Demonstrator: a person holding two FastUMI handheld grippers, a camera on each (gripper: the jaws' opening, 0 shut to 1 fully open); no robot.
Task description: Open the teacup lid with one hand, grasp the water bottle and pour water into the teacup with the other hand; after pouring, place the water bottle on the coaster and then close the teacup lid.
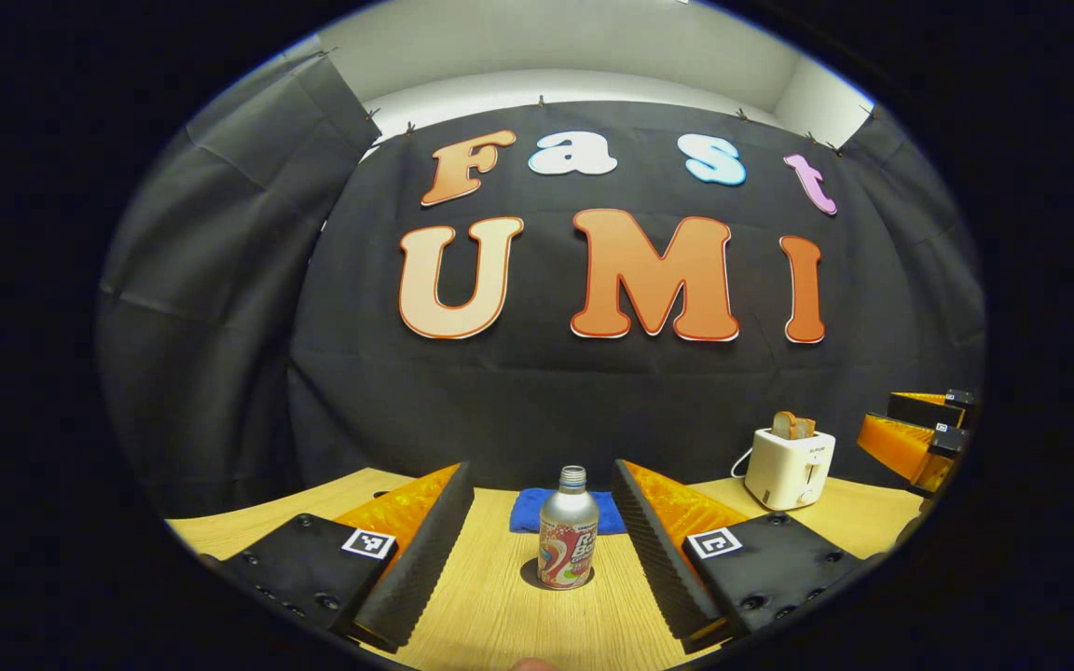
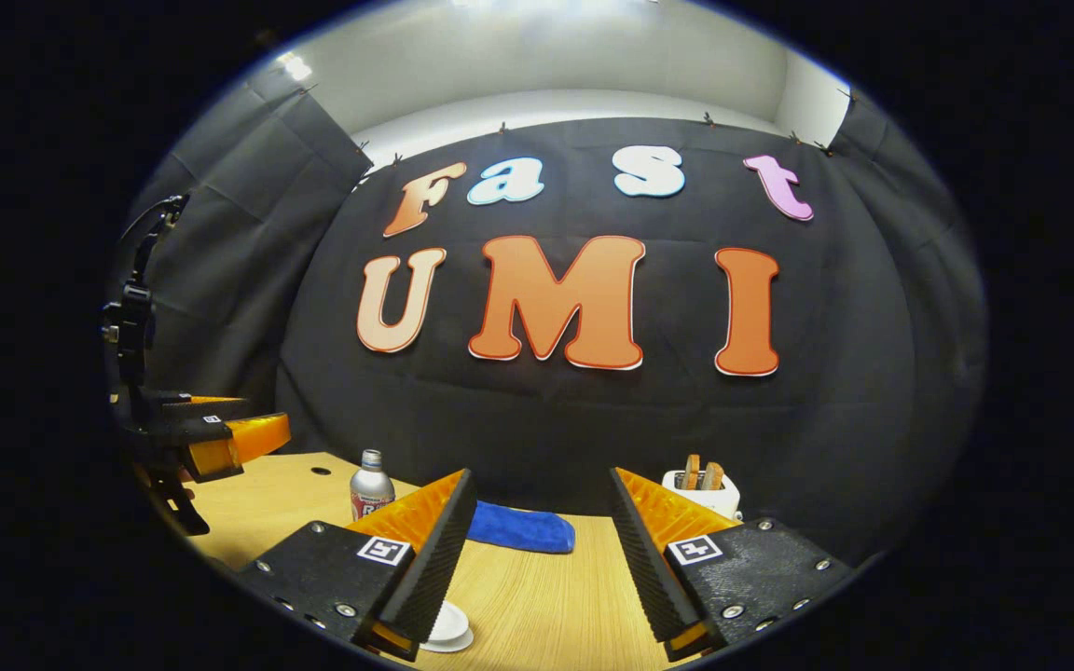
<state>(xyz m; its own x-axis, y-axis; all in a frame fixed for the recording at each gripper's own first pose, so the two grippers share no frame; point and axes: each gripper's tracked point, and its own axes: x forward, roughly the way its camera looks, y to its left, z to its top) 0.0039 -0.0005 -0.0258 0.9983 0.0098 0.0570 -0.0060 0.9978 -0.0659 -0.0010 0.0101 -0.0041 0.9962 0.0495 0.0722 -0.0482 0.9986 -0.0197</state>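
A silver water bottle (image 1: 567, 531) with a colourful label and no cap stands upright on the wooden table (image 1: 490, 615), a dark round patch under its base. It lies ahead of my left gripper (image 1: 542, 480), in line with the gap between the open, empty fingers. In the right gripper view the bottle (image 2: 371, 485) is far left, beyond my right gripper (image 2: 539, 485), which is open and empty. A white round piece (image 2: 450, 626), seemingly the teacup's lid, peeks out under the right gripper's left finger; the cup is mostly hidden.
A folded blue cloth (image 1: 526, 511) lies behind the bottle, near the black wall. A white toaster (image 1: 789, 466) with bread slices stands at the back right. The right gripper (image 1: 919, 438) hovers at the right edge of the left gripper view; the left gripper (image 2: 197, 433) at the left edge of the right gripper view.
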